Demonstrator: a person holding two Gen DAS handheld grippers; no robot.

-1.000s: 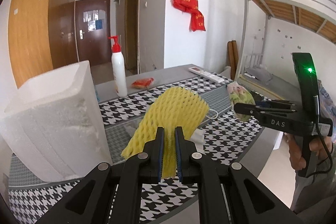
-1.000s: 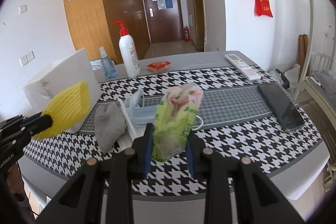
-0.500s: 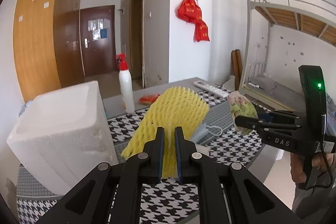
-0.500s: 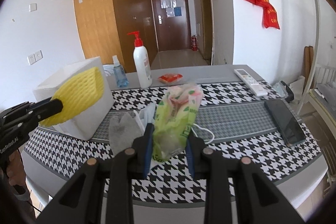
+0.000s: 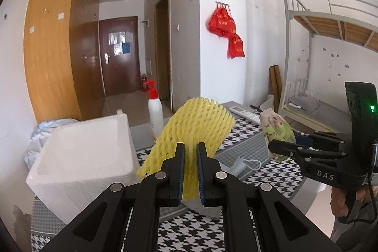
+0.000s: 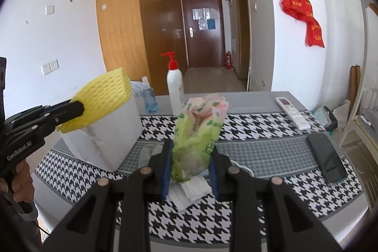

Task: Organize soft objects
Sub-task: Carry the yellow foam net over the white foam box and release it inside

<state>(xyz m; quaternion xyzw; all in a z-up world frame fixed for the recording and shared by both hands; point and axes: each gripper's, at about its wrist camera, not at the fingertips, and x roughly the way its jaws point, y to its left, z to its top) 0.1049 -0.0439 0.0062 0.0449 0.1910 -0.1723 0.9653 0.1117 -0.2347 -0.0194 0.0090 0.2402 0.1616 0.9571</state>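
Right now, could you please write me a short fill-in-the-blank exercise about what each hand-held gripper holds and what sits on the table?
The left hand-held gripper holds a ____ foam net.
The right hand-held gripper holds a crumpled ____ bag.
The pump bottle has a ____ top.
Missing: yellow; green; red

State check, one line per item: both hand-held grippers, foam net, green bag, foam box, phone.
Left hand-held gripper: shut on foam net, lifted.
Right hand-held gripper: shut on green bag, lifted.
Foam box: open-topped, upright.
Phone: flat, screen dark.
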